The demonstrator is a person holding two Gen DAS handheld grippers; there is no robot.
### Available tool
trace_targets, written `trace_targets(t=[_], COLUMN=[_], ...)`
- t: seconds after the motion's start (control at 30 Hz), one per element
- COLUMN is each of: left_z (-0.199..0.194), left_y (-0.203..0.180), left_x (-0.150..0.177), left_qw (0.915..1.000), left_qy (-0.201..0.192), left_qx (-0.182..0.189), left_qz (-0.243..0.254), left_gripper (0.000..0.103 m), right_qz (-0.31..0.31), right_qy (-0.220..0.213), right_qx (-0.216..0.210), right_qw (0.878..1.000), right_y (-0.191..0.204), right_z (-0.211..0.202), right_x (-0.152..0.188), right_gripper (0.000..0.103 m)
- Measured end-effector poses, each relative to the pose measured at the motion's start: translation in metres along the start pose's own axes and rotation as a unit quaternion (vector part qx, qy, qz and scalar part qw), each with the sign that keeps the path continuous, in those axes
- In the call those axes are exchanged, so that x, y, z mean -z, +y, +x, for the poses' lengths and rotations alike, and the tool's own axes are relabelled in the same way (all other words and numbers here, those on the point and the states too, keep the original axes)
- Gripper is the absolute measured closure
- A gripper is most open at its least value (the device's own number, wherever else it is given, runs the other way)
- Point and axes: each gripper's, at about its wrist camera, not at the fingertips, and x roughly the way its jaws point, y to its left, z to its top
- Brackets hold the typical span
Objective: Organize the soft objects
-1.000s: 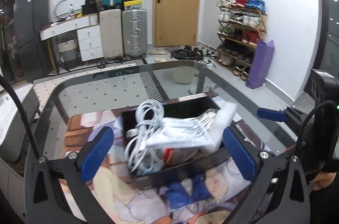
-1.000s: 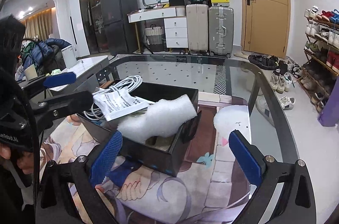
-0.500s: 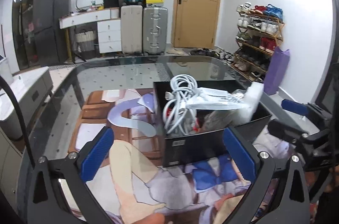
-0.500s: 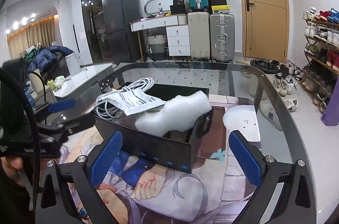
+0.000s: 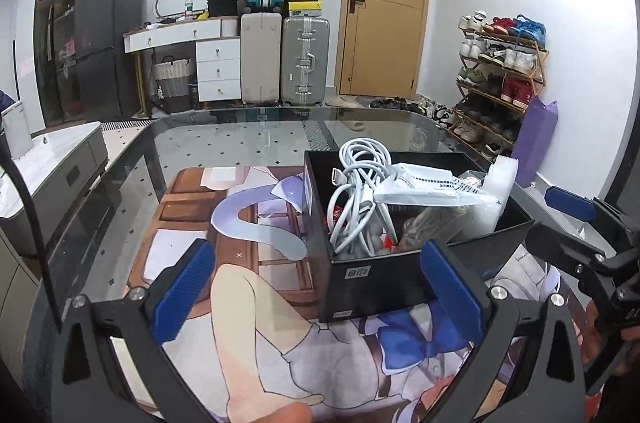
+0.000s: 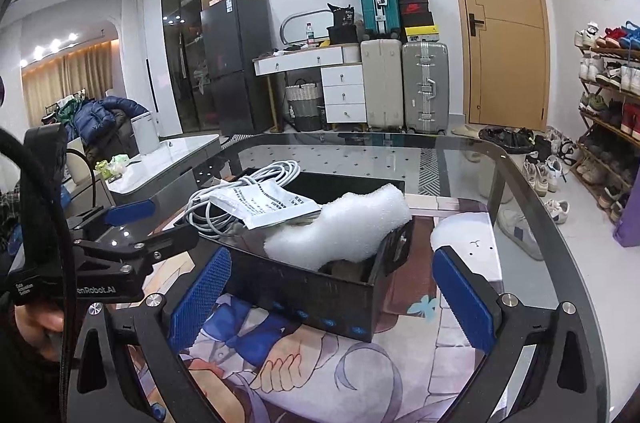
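- Clearly, both the left gripper (image 5: 320, 287) and right gripper (image 6: 332, 297) are held apart, empty.
- White foam (image 6: 344, 227), cable (image 5: 360, 191) and printed leaflet (image 6: 266, 205) are packed in the black box (image 6: 320, 297) mid-surface.
- "enRobot.AI" is read on the left gripper's body.

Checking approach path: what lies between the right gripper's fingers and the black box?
Nothing solid: only the printed desk mat on the glass table. The right wrist view shows the open right gripper just short of the black box of cables and foam.
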Motion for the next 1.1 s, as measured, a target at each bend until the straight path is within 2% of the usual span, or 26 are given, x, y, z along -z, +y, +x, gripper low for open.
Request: trace_targets(t=[0.3, 0.5, 1.1], left_z=[-0.004, -0.006, -0.012], left_y=[0.001, 0.001, -0.005], left_x=[0.001, 0.001, 0.001], left_qw=[0.9999, 0.9999, 0.9994], left_qy=[-0.012, -0.016, -0.035], left_qx=[0.0, 0.001, 0.001], left_qz=[0.002, 0.002, 0.007], left_gripper=[0.0, 0.0, 0.0], right_qz=[0.004, 0.003, -0.029], right_qy=[-0.01, -0.021, -0.054], right_qx=[-0.001, 0.023, 0.026], right_qw=[1.0, 1.0, 0.998], right_y=[-0.001, 0.001, 0.015], right_z=[-0.004, -0.008, -0.019], right_x=[0.001, 0.002, 0.004], right_gripper=[0.001, 0.001, 0.001])
